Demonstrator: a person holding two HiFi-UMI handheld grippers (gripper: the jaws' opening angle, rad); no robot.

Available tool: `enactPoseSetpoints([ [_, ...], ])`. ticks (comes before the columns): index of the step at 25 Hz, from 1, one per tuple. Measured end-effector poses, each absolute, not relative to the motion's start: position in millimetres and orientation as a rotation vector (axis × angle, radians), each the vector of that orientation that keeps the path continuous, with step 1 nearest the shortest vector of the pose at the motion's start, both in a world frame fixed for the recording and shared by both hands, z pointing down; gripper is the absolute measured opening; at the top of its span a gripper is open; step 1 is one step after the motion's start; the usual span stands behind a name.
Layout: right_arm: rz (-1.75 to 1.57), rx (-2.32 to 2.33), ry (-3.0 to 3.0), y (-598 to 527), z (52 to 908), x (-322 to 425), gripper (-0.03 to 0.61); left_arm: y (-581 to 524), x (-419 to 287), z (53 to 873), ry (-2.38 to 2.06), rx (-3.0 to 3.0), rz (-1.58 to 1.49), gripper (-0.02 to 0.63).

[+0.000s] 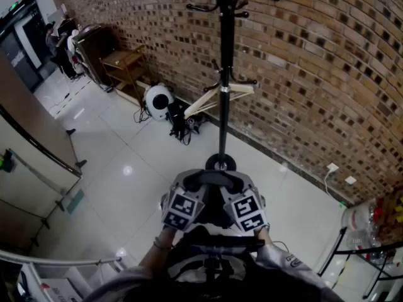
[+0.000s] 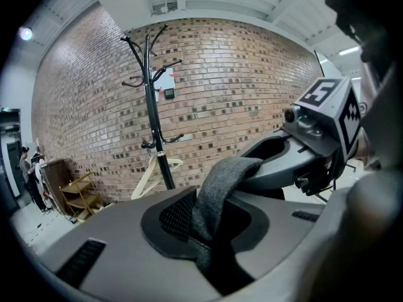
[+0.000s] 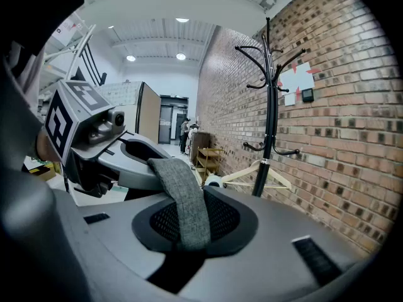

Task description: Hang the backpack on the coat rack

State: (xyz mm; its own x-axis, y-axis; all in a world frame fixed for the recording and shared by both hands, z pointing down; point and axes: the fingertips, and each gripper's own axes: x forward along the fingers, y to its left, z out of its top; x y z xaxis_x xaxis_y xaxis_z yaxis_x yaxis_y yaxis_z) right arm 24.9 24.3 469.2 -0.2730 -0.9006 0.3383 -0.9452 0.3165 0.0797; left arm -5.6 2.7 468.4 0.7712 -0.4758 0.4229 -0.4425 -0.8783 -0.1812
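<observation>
The black coat rack (image 1: 222, 74) stands against the brick wall straight ahead, its round base (image 1: 220, 163) just beyond my grippers. My left gripper (image 1: 189, 186) and right gripper (image 1: 242, 186) sit side by side, both shut on the backpack's grey handle strap (image 1: 214, 177). The dark backpack (image 1: 211, 260) hangs below them, close to my body. In the left gripper view the strap (image 2: 220, 181) runs from my left gripper (image 2: 211, 231) across to the other gripper, with the rack (image 2: 154, 124) behind. The right gripper view shows the strap (image 3: 182, 200) in my right gripper (image 3: 182, 234) and the rack (image 3: 267, 106) at the right.
A wooden hanger (image 1: 220, 96) hangs low on the rack. A white round device (image 1: 157, 99) with cables lies on the floor to its left, beside a wooden shelf (image 1: 123, 61). Plastic bottles (image 1: 365, 216) on a metal stand sit at the right. People stand far left.
</observation>
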Motion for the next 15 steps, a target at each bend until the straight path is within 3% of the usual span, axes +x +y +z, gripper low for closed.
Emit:
enactPoseSetpoints([
  [15, 0.197, 1.700, -2.239, -71, 466, 55, 0.071, -94, 24, 467, 0.721, -2.871, -0.720, 0.064],
])
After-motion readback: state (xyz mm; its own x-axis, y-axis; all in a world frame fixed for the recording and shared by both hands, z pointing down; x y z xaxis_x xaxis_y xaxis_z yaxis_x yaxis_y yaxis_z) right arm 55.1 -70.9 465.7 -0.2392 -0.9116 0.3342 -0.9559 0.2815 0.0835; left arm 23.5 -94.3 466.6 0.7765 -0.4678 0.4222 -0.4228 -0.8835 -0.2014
